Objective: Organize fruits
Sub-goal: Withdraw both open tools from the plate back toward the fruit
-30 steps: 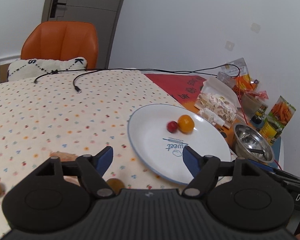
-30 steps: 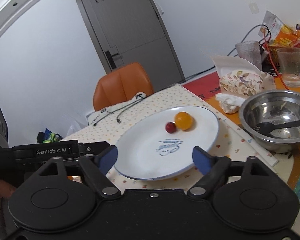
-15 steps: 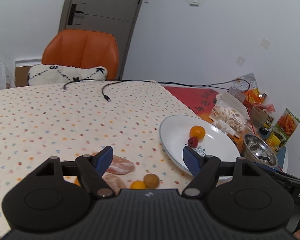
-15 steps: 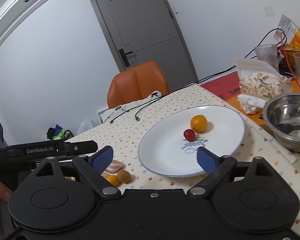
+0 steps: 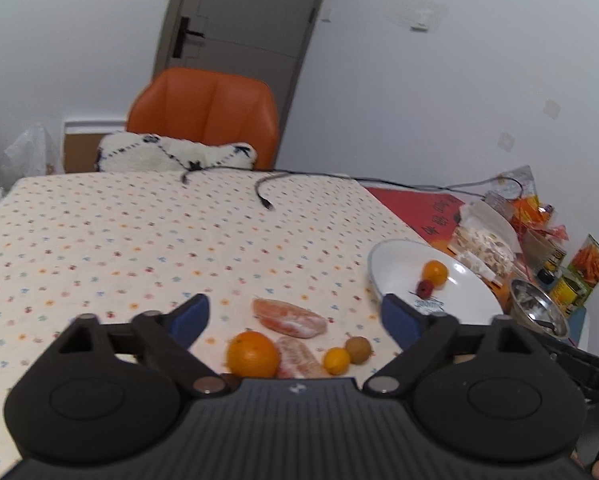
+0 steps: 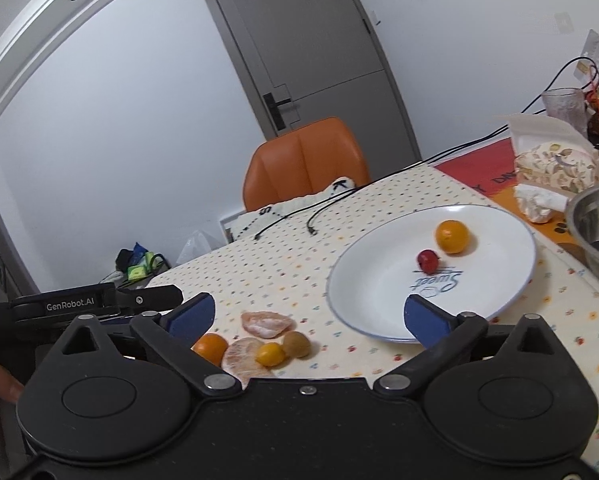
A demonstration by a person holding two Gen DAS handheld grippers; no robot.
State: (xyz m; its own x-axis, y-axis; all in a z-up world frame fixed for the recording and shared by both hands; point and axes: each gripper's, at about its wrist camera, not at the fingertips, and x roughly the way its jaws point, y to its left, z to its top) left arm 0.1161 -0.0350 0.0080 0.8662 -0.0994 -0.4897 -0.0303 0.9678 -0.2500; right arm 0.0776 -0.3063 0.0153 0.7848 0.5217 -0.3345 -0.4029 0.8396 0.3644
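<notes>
Five loose fruits are lying in a cluster on the dotted tablecloth (image 5: 119,240), just ahead of both grippers: one orange (image 5: 253,354), two peeled citrus segments (image 5: 288,317) (image 5: 299,358), one small yellow fruit (image 5: 336,360) and one brown fruit (image 5: 358,349). In the left wrist view they are sitting low between the spread blue fingers of the left gripper (image 5: 295,316), which is holding nothing. In the right wrist view the same cluster is lying toward the left finger of the right gripper (image 6: 309,316), the orange (image 6: 210,347) partly hidden behind that finger; the jaws here are also standing wide apart and empty.

To the right, a white plate (image 6: 379,280) with a blue rim is holding two more fruits, one orange one (image 6: 452,236) and one small red one (image 6: 427,261), touching or nearly so. Blue writing on the plate is reading "Sweet".

Past the plate, one steel bowl (image 6: 595,220) is sitting at the table's right edge, with a packet picturing carrots (image 5: 591,260) and other packages behind it. A red mat (image 5: 411,204) with writing too small to read is lying beyond the cloth. The left gripper's body, seen from the right wrist, is bearing the label "GenRobot.AI" (image 6: 70,303). One orange chair (image 5: 207,116) is standing at the far end of the table with a white cushion (image 5: 171,154) on it, and a black cable (image 5: 267,192) is trailing across the cloth.
</notes>
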